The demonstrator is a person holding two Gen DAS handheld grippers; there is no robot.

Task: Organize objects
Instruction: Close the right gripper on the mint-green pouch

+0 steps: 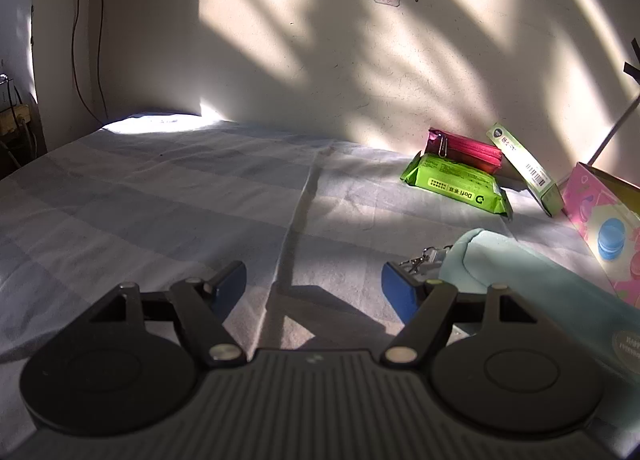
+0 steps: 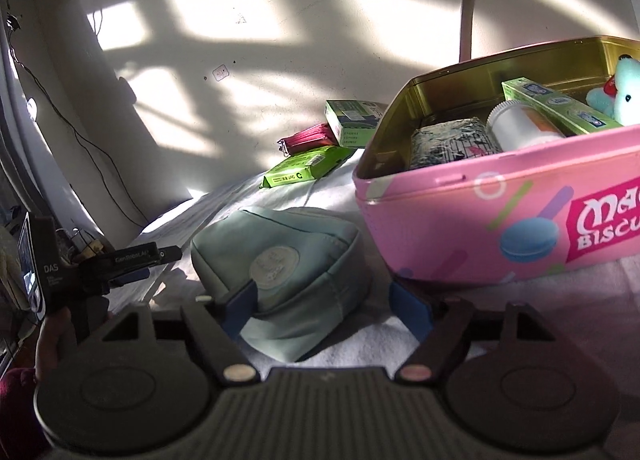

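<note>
A pale teal zip pouch (image 2: 288, 260) lies on the bed sheet next to a pink biscuit tin (image 2: 500, 216). My right gripper (image 2: 324, 304) is open, its jaws reaching around the pouch's near end. The tin holds a dark packet (image 2: 452, 142), a white bottle (image 2: 520, 124), a green box (image 2: 560, 102) and a teal plush toy (image 2: 620, 94). My left gripper (image 1: 314, 280) is open and empty over the sheet, just left of the pouch (image 1: 532, 280). A green wipes pack (image 1: 460, 186), a magenta pouch (image 1: 466, 150) and a green carton (image 1: 524, 168) sit by the wall.
The bed sheet (image 1: 160, 200) spreads left of the objects. The wall (image 1: 320, 60) stands close behind. Cables hang at the far left (image 1: 86, 40). The left gripper also shows in the right wrist view (image 2: 132, 260).
</note>
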